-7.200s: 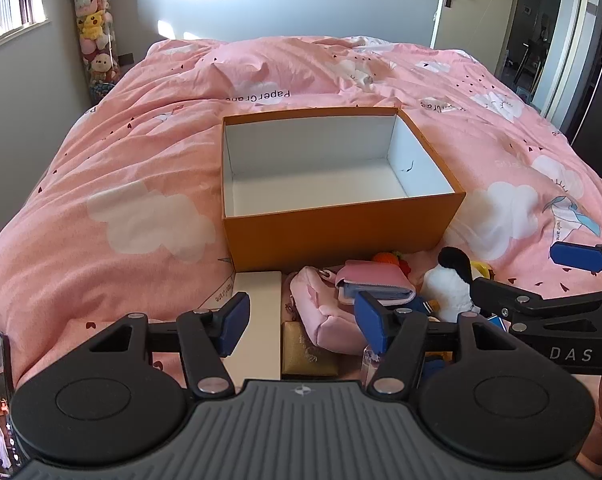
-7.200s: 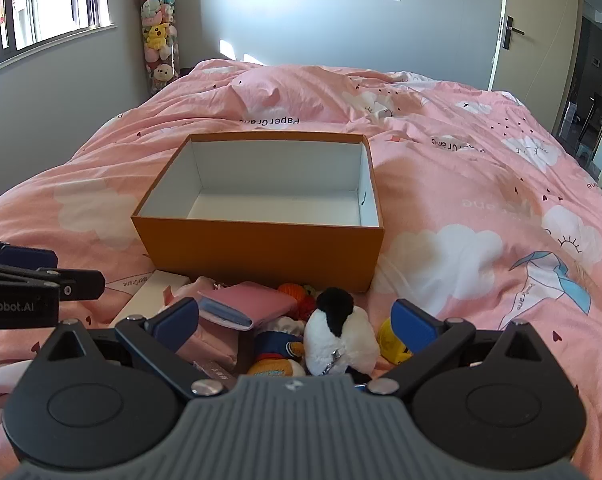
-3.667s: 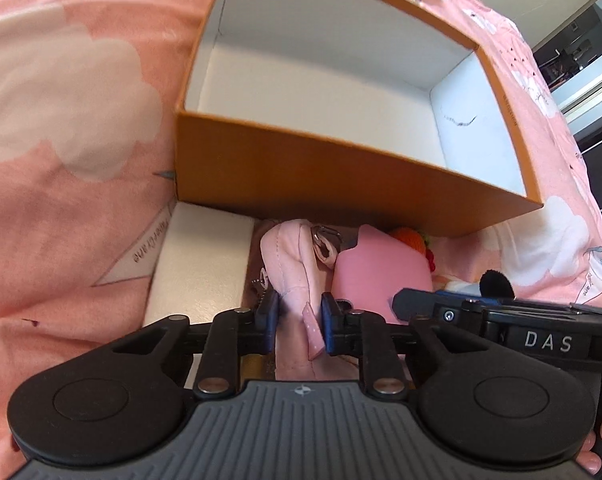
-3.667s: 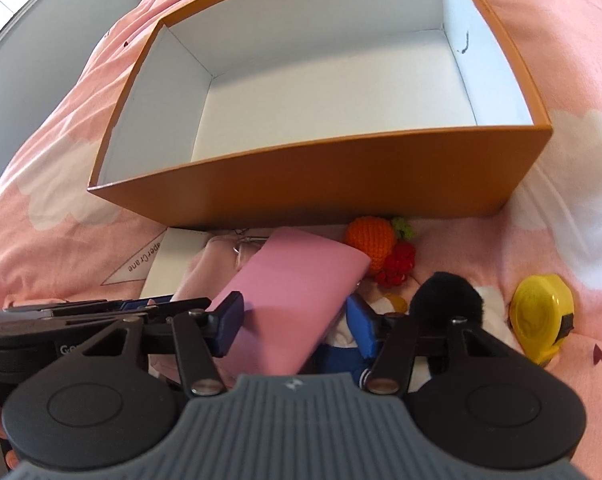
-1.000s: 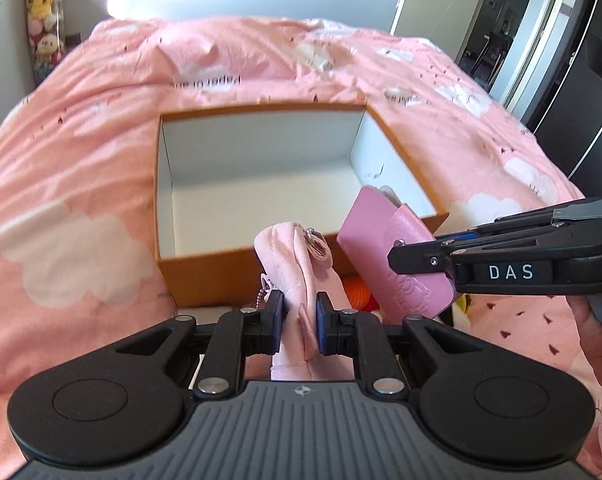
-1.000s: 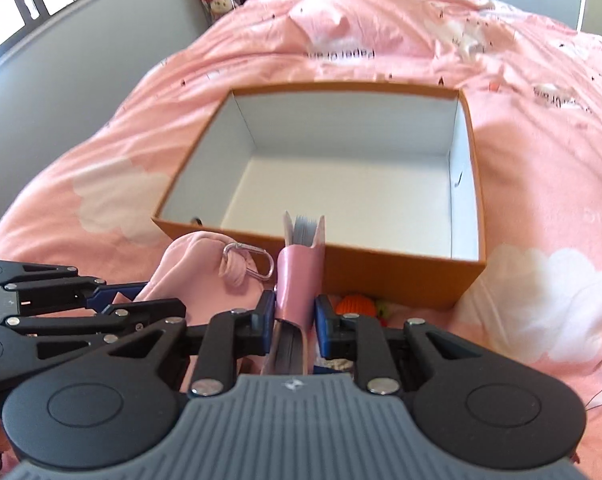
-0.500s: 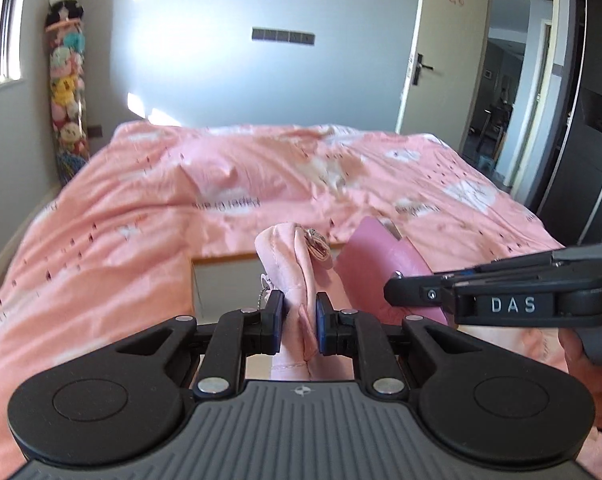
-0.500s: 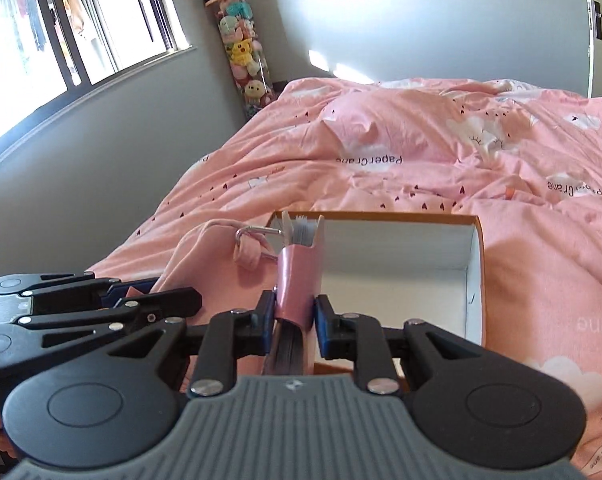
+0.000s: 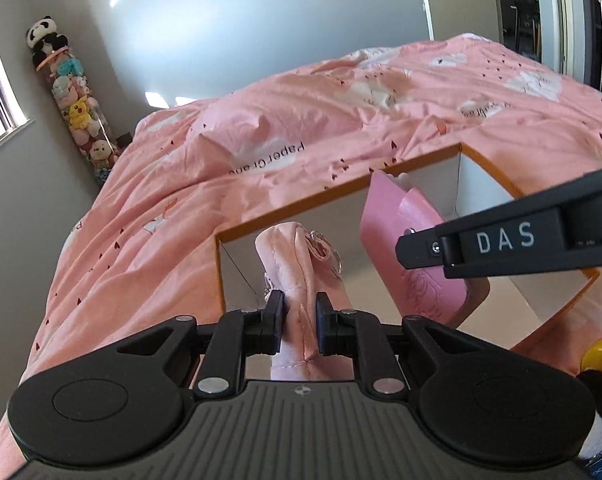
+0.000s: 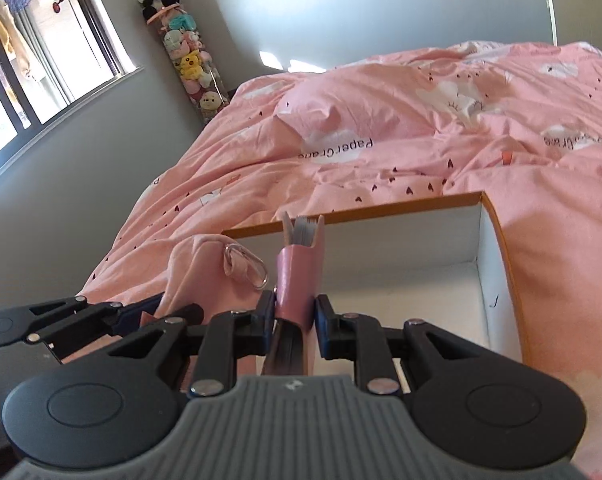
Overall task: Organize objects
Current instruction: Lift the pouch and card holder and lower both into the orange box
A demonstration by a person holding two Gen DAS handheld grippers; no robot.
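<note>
- Nearest, the left gripper (image 9: 299, 317) has its jaws clamped on a soft pink pouch (image 9: 297, 264) with a metal ring, held over the near-left corner of the box.
- Beside it, the right gripper (image 10: 294, 317), marked "DAS", has its jaws pressed on a pink wallet (image 10: 299, 268), held upright.
- Beyond them, the orange box (image 10: 497, 220) has a white inside; its visible floor is bare.
- Farther, the pink bed cover (image 10: 381, 120) reads "Paper Crane".

Both cams ride the grippers, tilted and looking forward low across the pink cloud-print bed cover (image 9: 261, 128) toward the grey far wall. Each sits close above the open orange cardboard box with white inside (image 9: 421, 176) (image 10: 497, 220), the right one further right; both share it.
</note>
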